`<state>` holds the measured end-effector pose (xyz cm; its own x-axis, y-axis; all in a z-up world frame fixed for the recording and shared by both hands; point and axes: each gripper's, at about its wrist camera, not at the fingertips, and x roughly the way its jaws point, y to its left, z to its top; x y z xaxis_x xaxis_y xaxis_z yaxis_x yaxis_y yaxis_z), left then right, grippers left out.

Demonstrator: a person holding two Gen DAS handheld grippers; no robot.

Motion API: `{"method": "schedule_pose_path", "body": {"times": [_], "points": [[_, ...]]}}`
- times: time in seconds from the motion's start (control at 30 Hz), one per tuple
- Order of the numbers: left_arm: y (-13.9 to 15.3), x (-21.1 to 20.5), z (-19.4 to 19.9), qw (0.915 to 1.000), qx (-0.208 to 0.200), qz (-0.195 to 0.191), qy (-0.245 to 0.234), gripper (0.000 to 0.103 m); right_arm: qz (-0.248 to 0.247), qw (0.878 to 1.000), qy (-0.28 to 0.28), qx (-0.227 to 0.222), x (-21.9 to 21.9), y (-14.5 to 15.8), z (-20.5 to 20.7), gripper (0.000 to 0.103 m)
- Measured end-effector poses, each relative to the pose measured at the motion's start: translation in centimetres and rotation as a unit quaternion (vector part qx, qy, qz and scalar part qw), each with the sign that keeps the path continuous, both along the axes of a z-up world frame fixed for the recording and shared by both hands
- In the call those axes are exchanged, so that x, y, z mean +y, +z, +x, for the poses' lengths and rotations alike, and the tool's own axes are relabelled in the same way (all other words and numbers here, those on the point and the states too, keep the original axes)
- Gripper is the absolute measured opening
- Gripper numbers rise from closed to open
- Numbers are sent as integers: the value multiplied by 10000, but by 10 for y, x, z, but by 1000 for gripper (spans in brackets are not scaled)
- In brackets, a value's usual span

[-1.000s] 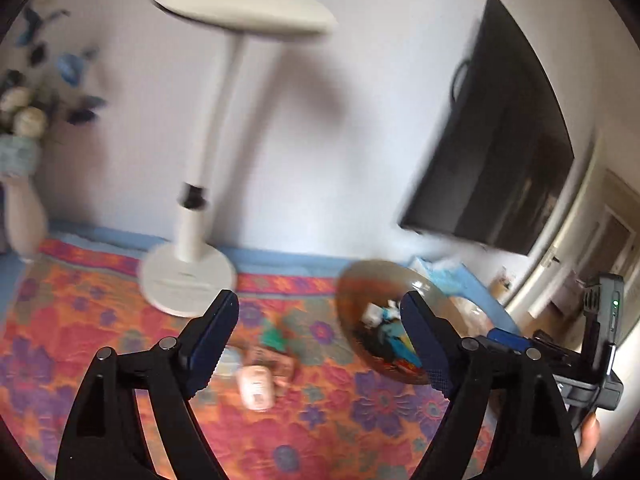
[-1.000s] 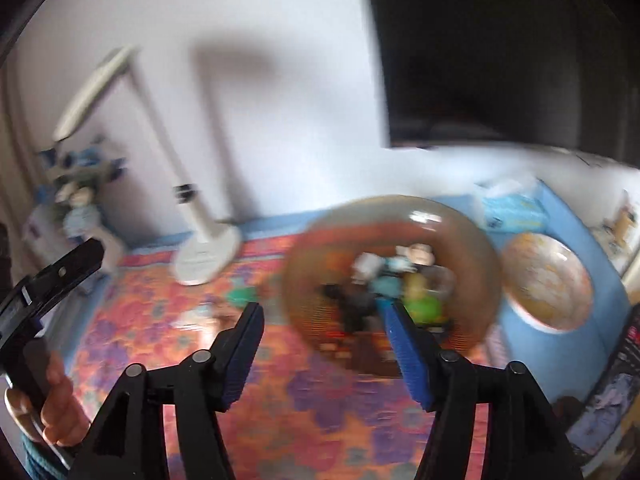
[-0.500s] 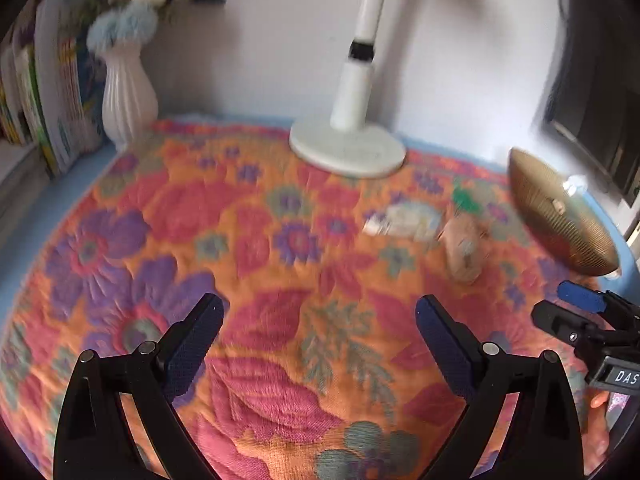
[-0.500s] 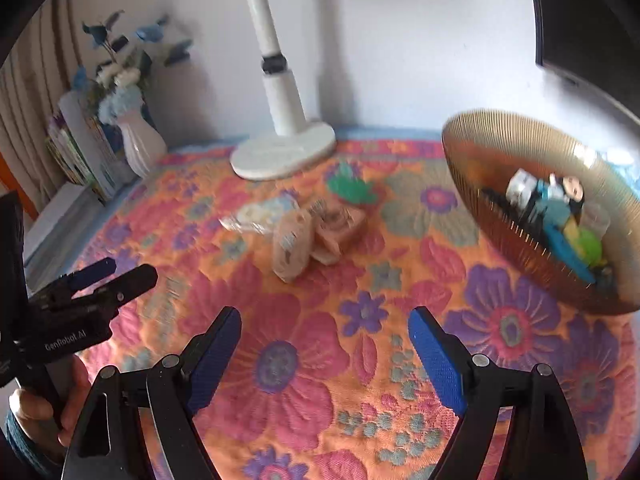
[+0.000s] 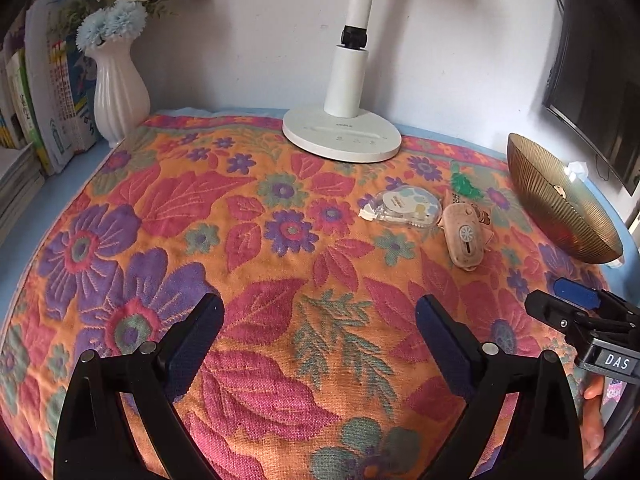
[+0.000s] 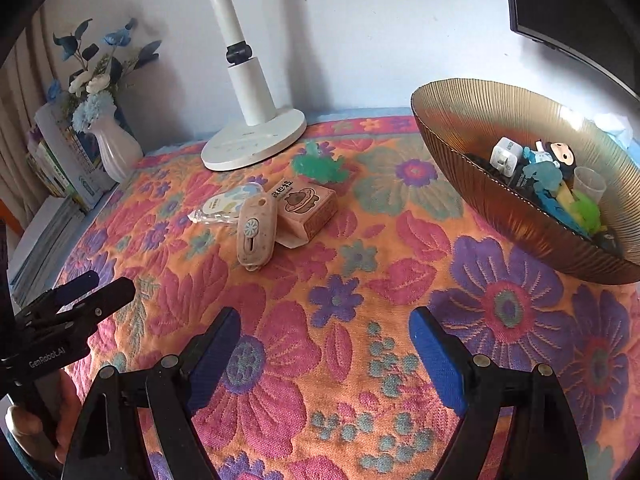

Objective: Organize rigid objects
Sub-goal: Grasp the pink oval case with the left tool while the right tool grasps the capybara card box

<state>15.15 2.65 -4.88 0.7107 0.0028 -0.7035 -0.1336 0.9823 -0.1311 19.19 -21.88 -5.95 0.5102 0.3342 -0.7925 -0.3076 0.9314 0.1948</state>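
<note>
Far to the left of both grippers, a white vase (image 5: 118, 92) of flowers stands at the cloth's back corner beside a row of books (image 5: 24, 112). The left gripper (image 5: 318, 326) hovers over the flowered cloth (image 5: 240, 240) with its jaws spread wide, gripping nothing and touching nothing. Straight ahead of it, against the wall, sits the round white base of a lamp (image 5: 342, 138).

Ahead and to its right lies a small cluster: a clear tape dispenser (image 5: 404, 208), a speckled pink case (image 5: 464, 238) just beside it, a small pink box (image 6: 306, 208) touching the case, and a green toy (image 6: 320, 164) behind the box. The right gripper (image 6: 324, 336) is likewise wide open and empty above the cloth, with that cluster ahead and to its left. To its right, a ribbed gold bowl (image 6: 480, 120) rests tilted on the cloth, holding a white block (image 6: 506, 156), a small figure (image 6: 560, 154), a clear cup (image 6: 588, 184) and green and blue pieces.
</note>
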Motion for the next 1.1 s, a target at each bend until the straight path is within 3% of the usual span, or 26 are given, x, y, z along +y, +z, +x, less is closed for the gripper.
{"method": "schedule_pose_path", "body": {"times": [0.4,0.7,0.9,1.0,1.03,1.1], "points": [[-6,0,5,9998,212,20,-16,96,17,10000,-7,29,2,-1,-1,87],[-5,-9,6,9990,296,313,-89,96,232,9996,-165,37,-7,1,1,89],[16,-58,17,9920,222,177,-1229,95,497,9972,-485,-291,-23,10,-5,89],[17,-82,37,9844,331,278,-1704,84,605,9970,-434,-186,-29,12,-4,67],[14,-88,46,9824,407,295,-1801,78,644,9973,-352,-68,-30,12,-3,66],[9,-96,60,9801,500,255,-1906,77,709,9972,-157,151,-32,11,-2,66]]}}
